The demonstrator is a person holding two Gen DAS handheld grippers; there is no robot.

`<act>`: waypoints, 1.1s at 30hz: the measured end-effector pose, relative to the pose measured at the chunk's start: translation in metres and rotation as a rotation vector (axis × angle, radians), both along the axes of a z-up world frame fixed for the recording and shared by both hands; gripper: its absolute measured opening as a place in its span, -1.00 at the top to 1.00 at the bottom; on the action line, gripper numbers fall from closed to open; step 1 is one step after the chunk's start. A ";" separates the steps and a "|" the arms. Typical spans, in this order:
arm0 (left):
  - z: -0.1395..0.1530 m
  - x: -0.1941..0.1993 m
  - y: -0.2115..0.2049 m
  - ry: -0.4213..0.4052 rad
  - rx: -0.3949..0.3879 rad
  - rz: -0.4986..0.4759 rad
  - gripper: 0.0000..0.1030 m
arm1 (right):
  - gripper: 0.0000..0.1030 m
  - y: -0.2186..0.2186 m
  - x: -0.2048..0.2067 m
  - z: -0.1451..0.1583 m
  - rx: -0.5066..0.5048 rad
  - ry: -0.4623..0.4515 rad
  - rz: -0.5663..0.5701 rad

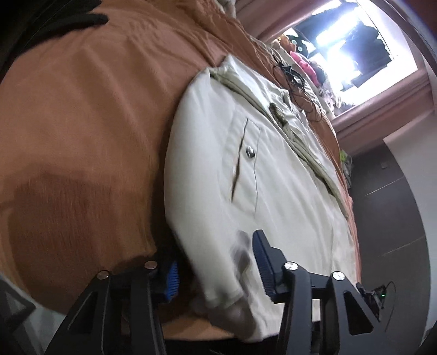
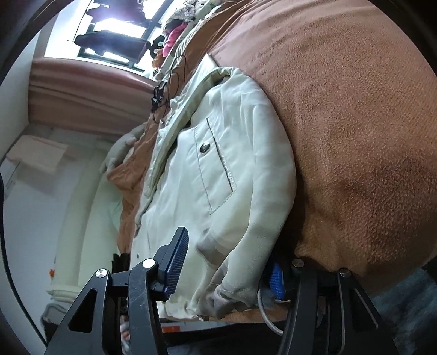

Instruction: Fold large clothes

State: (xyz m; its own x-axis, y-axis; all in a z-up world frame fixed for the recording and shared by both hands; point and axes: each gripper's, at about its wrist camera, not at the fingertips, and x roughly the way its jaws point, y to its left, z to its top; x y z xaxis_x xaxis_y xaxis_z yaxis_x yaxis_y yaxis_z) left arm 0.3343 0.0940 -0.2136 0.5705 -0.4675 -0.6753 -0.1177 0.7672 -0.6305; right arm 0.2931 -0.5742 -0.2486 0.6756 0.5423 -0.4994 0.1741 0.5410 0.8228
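A cream padded jacket [image 1: 245,169] with a snap-button pocket lies on a brown fleece bed cover [image 1: 82,109]. My left gripper [image 1: 215,270] is open, its blue-padded jaws straddling the jacket's near hem, one under the edge and one above. In the right wrist view the same jacket [image 2: 232,163] lies on the cover [image 2: 355,123]. My right gripper [image 2: 226,265] is open and straddles the hem by the ribbed cuff [image 2: 218,297], one pad over the cloth and one under its edge.
Black cables [image 1: 295,79] and a pile of clothes [image 1: 303,62] lie at the bed's far end by a bright window [image 1: 355,43]. A dark garment [image 1: 82,19] lies at the cover's far corner. The bed edge and floor [image 2: 82,218] lie beside the jacket.
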 end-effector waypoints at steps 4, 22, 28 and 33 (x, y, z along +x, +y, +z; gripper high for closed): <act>-0.005 -0.005 0.004 0.021 -0.038 0.024 0.56 | 0.59 0.003 -0.002 0.000 -0.038 0.029 -0.004; 0.061 -0.073 0.014 -0.100 -0.055 0.065 0.81 | 0.76 0.002 -0.056 0.099 -0.124 -0.152 0.001; 0.089 -0.101 0.018 -0.149 -0.070 0.076 0.81 | 0.77 0.003 -0.089 0.127 -0.133 -0.213 0.018; 0.113 -0.134 0.021 -0.198 -0.081 0.081 0.81 | 0.77 0.002 -0.120 0.147 -0.123 -0.263 0.023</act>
State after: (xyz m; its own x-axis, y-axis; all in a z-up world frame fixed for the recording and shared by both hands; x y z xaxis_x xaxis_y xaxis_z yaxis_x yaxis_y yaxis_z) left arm 0.2007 0.1152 -0.1005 0.7259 -0.4629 -0.5088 -0.0451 0.7061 -0.7067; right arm 0.1727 -0.5723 -0.1020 0.7791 0.5050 -0.3715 -0.0498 0.6406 0.7663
